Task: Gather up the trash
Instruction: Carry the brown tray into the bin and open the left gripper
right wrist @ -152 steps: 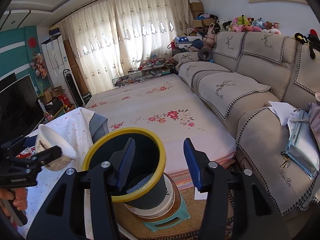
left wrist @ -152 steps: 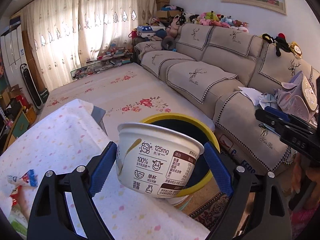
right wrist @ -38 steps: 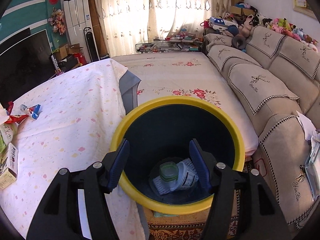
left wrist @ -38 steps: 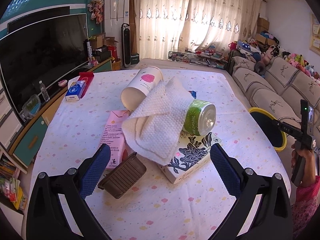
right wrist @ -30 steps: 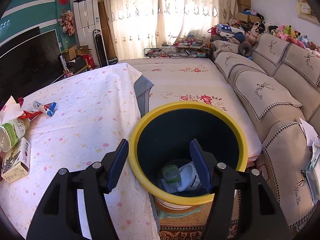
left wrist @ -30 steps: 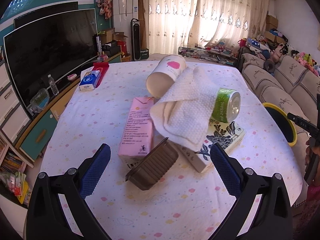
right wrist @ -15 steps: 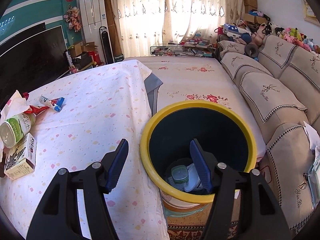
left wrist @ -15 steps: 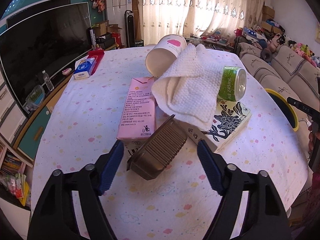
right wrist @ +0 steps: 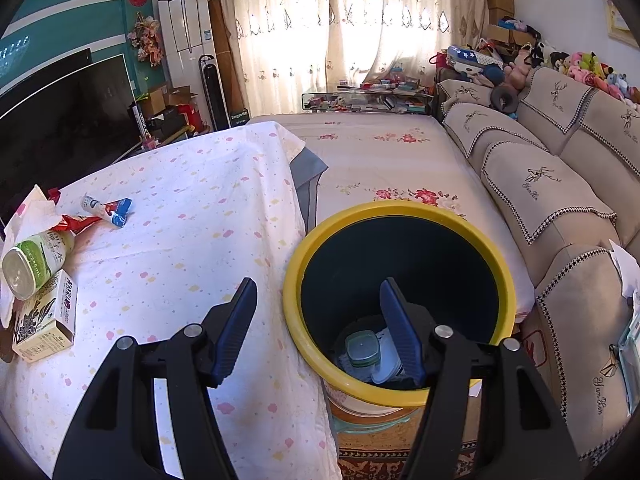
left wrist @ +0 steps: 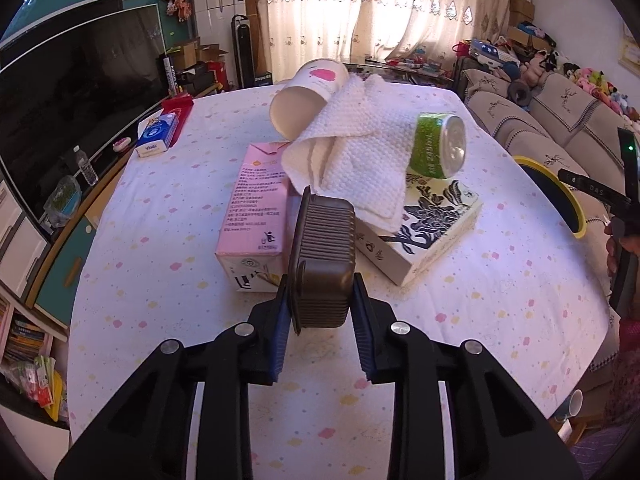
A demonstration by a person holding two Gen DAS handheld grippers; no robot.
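Observation:
My left gripper (left wrist: 319, 312) is shut on a brown ribbed plastic tray (left wrist: 323, 256) that stands on its edge on the table. Behind it lie a pink carton (left wrist: 258, 204), a white paper towel (left wrist: 356, 156), a green can (left wrist: 438, 146), a flowered box (left wrist: 428, 228) and a tipped paper cup (left wrist: 306, 96). My right gripper (right wrist: 318, 332) is open and empty, above the near rim of the yellow-rimmed trash bin (right wrist: 400, 390), which holds a few containers. The can (right wrist: 34, 260) and box (right wrist: 44, 320) show at the left of the right wrist view.
The table has a white dotted cloth (left wrist: 500, 292). A tissue pack (left wrist: 157, 136) lies at its far left. A small blue-red wrapper (right wrist: 108, 208) lies on the cloth. A sofa (right wrist: 560, 200) and a floral mat (right wrist: 380, 152) lie beyond the bin. A TV (left wrist: 60, 100) stands left.
My left gripper has moved in and closed on the brown tray, which now stands on edge between the fingers. The right gripper has drifted slightly left, still open over the bin.

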